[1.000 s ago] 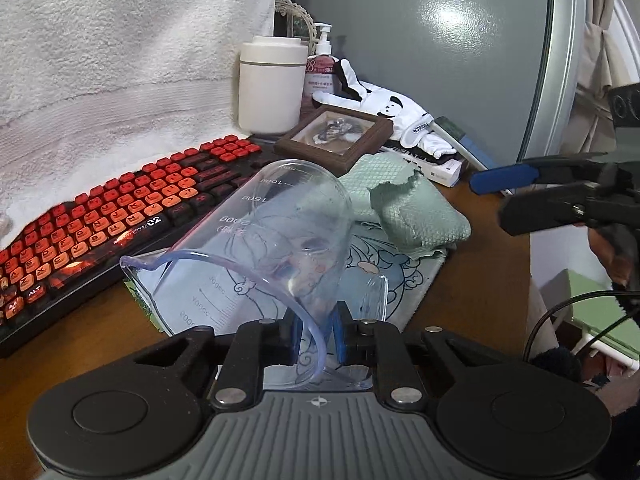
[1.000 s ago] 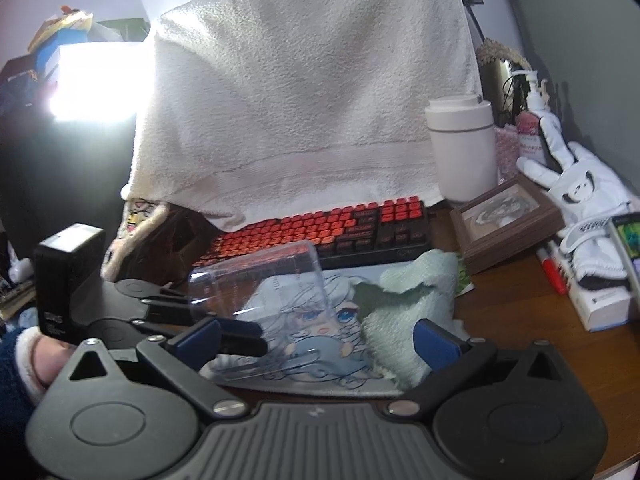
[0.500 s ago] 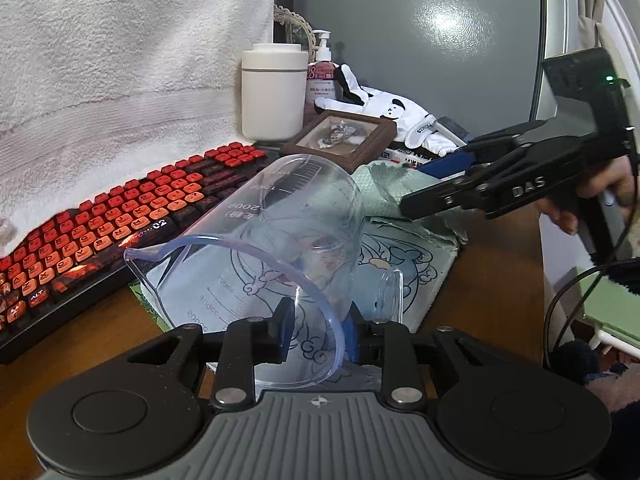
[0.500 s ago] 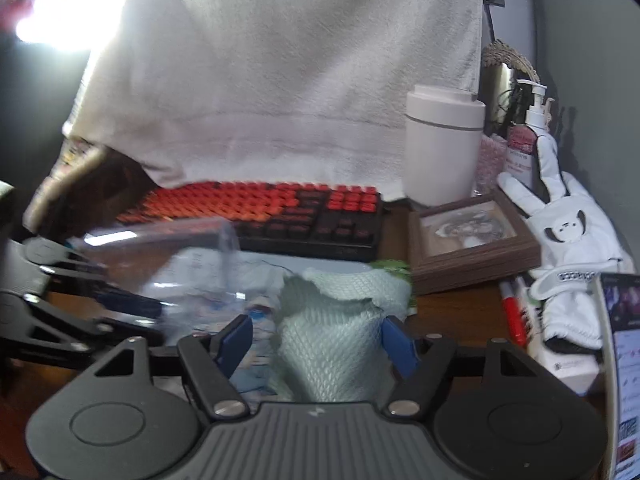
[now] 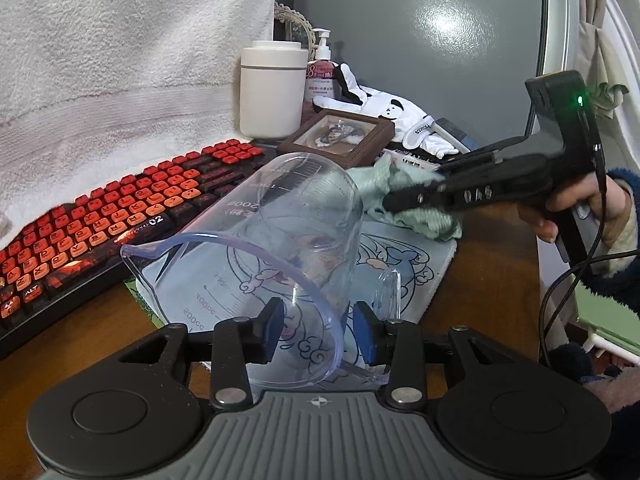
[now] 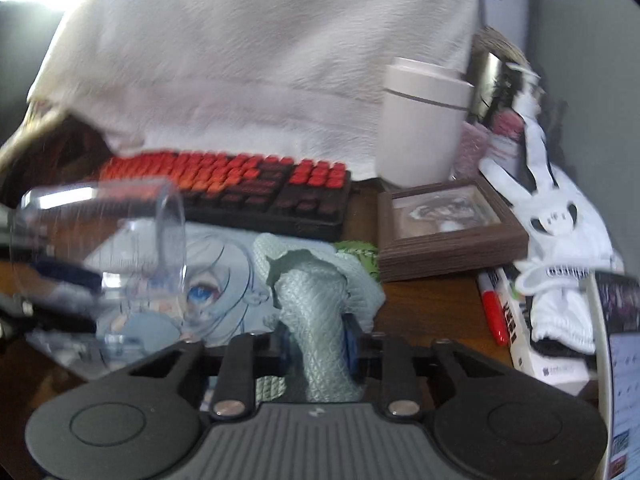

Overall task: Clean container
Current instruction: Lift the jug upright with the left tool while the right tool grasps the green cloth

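A clear plastic measuring jug (image 5: 272,248) lies tilted on its side over the printed mat (image 5: 408,264), mouth toward my left gripper (image 5: 320,326). The left jaws stand apart on either side of the jug's rim, not pressing it. The jug also shows at the left of the right wrist view (image 6: 108,256). My right gripper (image 6: 316,340) is shut on a pale green cloth (image 6: 320,304), whose bunched fold rises between the pads. In the left wrist view the right gripper (image 5: 416,196) sits on the cloth (image 5: 424,216) behind the jug.
A red and black keyboard (image 5: 112,208) lies to the left under a hanging white towel (image 5: 120,40). A white canister (image 5: 272,88), pump bottle (image 5: 320,68), framed picture (image 5: 340,136), white glove (image 5: 404,120), red marker (image 6: 494,308) and box (image 6: 532,344) crowd the back right.
The left jaws have opened off the jug's rim. The right gripper moved down onto the green cloth and closed on it.
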